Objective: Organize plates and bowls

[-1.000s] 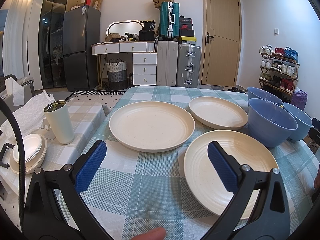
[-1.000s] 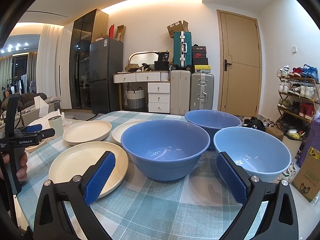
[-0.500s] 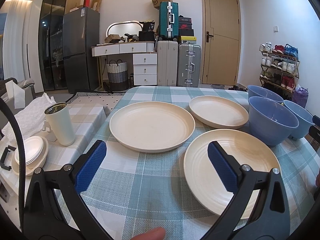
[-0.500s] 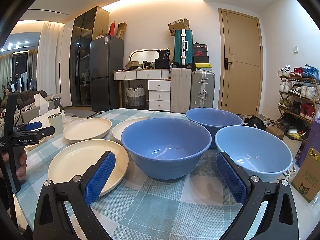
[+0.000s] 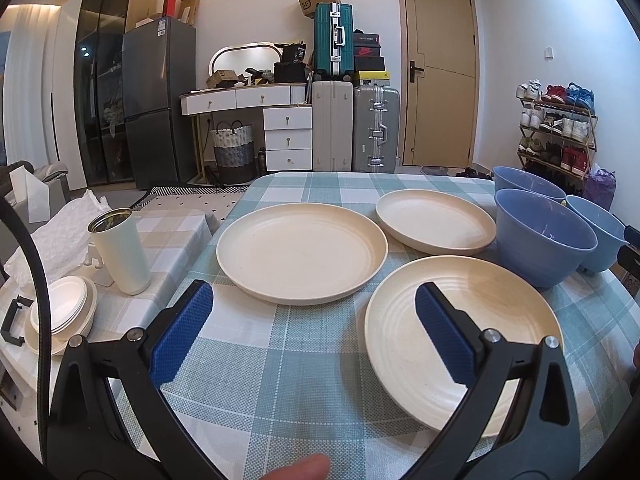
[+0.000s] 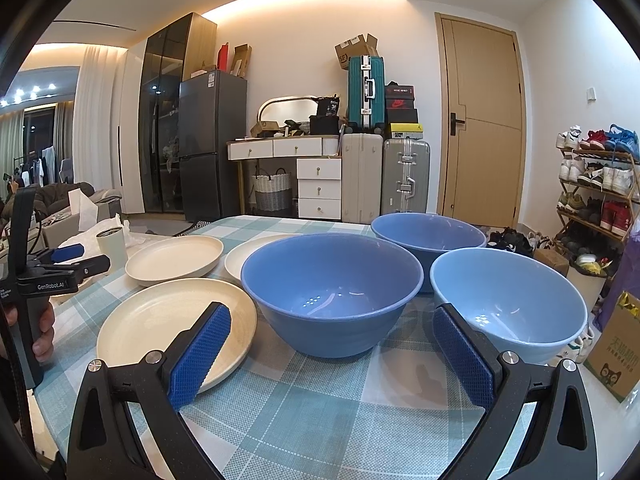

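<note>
Three cream plates lie on the checked tablecloth: a near plate (image 5: 460, 332), a middle plate (image 5: 302, 252) and a far plate (image 5: 436, 220). To their right stand three blue bowls: the nearest bowl (image 6: 332, 292), a far bowl (image 6: 428, 236) and a lighter bowl (image 6: 508, 304). My left gripper (image 5: 314, 328) hovers open above the cloth, its right finger over the near plate's left edge. In front of the nearest bowl, my right gripper (image 6: 332, 348) is open and holds nothing. The left gripper (image 6: 60, 264) also shows at the far left of the right wrist view, held by a hand.
A lower side table at the left carries a white tumbler (image 5: 120, 252), stacked small white dishes (image 5: 60, 316) and crumpled paper (image 5: 60, 232). A cardboard box (image 6: 616, 352) stands off the table's right edge. Suitcases, drawers, a fridge, a door and a shoe rack stand beyond.
Both views have shifted only slightly; the left gripper has drifted a little. Both stay open, and no plate or bowl has moved.
</note>
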{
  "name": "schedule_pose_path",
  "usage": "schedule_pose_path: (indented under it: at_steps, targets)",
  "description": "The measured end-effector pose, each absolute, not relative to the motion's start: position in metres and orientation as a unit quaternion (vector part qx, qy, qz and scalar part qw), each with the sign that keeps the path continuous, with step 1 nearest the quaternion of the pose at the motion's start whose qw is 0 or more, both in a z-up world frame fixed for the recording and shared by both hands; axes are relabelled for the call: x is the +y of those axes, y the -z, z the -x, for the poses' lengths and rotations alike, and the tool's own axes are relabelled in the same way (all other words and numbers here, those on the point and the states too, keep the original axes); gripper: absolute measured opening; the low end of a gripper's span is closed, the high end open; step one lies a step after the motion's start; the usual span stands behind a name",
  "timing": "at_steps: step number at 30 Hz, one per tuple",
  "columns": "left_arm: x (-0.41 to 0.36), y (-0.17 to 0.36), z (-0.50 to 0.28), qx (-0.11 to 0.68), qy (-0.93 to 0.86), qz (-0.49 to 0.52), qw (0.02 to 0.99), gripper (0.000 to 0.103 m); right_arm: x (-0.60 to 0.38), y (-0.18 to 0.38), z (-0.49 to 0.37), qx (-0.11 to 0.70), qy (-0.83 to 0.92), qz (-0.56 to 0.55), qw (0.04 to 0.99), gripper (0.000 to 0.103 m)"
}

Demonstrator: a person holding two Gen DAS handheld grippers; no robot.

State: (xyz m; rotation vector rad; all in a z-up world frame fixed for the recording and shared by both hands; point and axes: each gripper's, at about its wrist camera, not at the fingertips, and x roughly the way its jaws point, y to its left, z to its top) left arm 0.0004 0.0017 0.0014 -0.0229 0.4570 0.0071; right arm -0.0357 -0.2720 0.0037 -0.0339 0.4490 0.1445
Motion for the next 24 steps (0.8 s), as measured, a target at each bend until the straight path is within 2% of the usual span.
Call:
schedule_pose_path:
  at_steps: [24]
  targets:
    - [0.036, -0.003, -0.011, 0.266, 0.017, 0.034, 0.963, 0.101, -0.246, -0.003, 0.017, 0.278, -0.083, 0.046, 0.956, 0.103]
